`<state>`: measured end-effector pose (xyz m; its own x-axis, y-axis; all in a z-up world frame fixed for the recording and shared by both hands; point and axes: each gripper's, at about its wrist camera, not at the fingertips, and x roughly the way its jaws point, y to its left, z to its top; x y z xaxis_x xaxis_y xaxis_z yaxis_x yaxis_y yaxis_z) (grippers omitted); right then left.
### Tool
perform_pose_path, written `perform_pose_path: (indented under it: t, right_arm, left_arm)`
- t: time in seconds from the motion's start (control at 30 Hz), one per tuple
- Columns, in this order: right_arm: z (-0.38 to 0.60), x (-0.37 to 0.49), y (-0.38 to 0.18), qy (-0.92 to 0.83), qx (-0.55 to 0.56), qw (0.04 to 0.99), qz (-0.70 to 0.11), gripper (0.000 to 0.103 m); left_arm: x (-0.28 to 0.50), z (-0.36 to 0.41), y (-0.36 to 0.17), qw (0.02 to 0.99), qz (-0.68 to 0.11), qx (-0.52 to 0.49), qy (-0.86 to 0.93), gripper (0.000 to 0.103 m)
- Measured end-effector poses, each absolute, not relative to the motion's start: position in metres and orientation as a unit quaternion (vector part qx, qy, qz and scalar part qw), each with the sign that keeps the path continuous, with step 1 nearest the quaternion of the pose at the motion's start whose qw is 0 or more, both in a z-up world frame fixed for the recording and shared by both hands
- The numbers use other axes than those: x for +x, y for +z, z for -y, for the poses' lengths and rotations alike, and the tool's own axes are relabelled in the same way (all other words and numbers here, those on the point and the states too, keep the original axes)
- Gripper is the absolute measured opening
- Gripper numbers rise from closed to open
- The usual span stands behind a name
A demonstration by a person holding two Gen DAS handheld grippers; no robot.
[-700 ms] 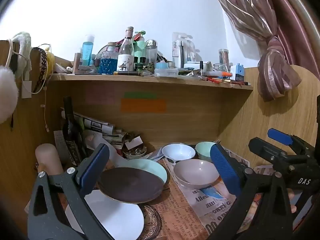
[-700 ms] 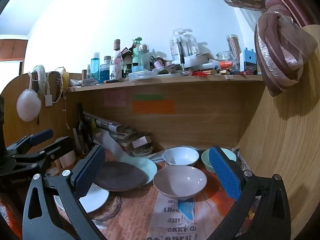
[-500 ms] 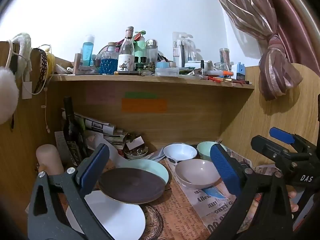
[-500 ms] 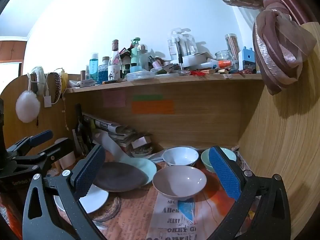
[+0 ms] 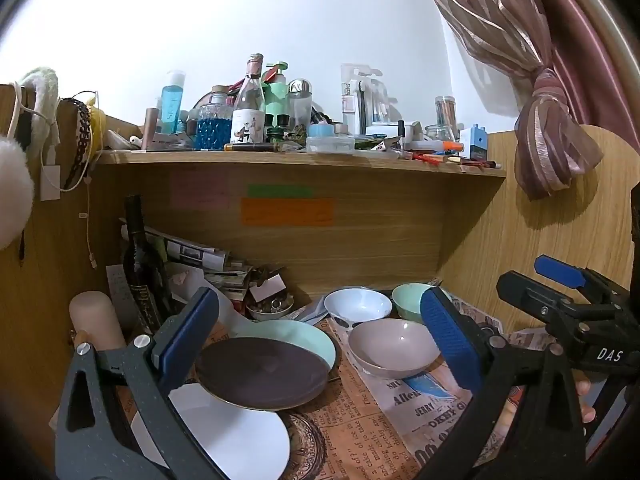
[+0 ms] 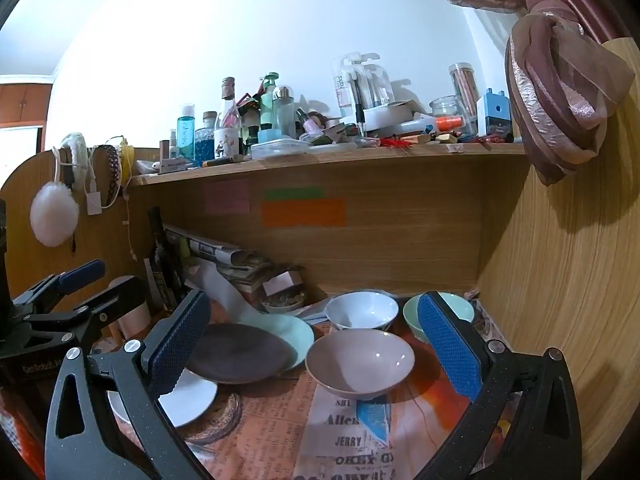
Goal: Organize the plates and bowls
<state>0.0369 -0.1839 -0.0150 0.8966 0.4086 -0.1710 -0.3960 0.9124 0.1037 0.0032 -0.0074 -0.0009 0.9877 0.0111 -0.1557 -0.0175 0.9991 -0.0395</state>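
- Little has shifted since the earlier frames: both views have drifted only slightly, the bowls sitting a touch lower in the left wrist view, and no dish has changed place.
- Left claw [image 5: 320,338]: jaws spread fully, nothing between the pads, hovering short of the plates.
- Right claw [image 6: 316,340]: likewise wide apart and empty, facing the bowls; in the left wrist view it shows at the right edge with part of a hand below it.
- Plates: brown plate [image 5: 262,372] rests overlapping the mint plate [image 5: 296,334] behind it and the white plate [image 5: 224,436] in front. They lie as a loose, offset overlap, not a squared stack.
- Bowls: pink bowl [image 6: 360,362] stands nearest on the newspaper [image 6: 352,436] covering the desk; white bowl [image 6: 362,310] and mint bowl [image 6: 460,306] stand behind it, near the back panel. All three sit apart, none nested.
- Progress, as judged: sorting appears not yet begun; nesting the bowls and squaring the plates both remain.
- Obscured: the left claw's finger hides part of the white plate; the right claw's blue pad covers much of the mint bowl. A small dish [image 5: 270,308] of oddments behind the plates is too cluttered to identify. What lies under the plates at the near edge is cut off.
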Motion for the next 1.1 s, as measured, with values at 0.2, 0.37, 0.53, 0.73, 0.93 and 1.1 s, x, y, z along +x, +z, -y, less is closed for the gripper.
perform_pose_path:
  t: [0.2, 0.37, 0.53, 0.73, 0.93, 1.1]
  right_arm:
    - [0.1842, 0.0366, -0.0144, 0.205, 0.031, 0.974, -0.095, 0.103]
    - [0.1833, 0.0375, -0.0151, 0.206, 0.031, 0.974, -0.094, 0.103]
    - [0.1829, 0.0372, -0.0154, 0.207, 0.029, 0.973, -0.094, 0.103]
    - [0.1819, 0.0372, -0.0140, 0.209, 0.030, 0.973, -0.093, 0.103]
    - [0.1798, 0.0369, -0.0131, 0.212, 0.030, 0.972, -0.093, 0.103]
    - [0.1792, 0.0370, -0.0120, 0.215, 0.032, 0.972, -0.091, 0.103]
  left_arm:
    - [0.0038, 0.0076, 0.0006, 0.997, -0.078, -0.023, 0.007, 0.103]
    - [0.0036, 0.0073, 0.0010, 0.997, -0.074, -0.022, 0.010, 0.103]
    - [0.0032, 0.0069, 0.0009, 0.997, -0.074, -0.023, 0.010, 0.103]
    - [0.0039, 0.0073, 0.0002, 0.997, -0.076, -0.023, 0.009, 0.103]
    - [0.0042, 0.0060, 0.0003, 0.997, -0.074, -0.024, 0.009, 0.103]
    - [0.0044, 0.0049, -0.0001, 0.997, -0.073, -0.025, 0.008, 0.103]
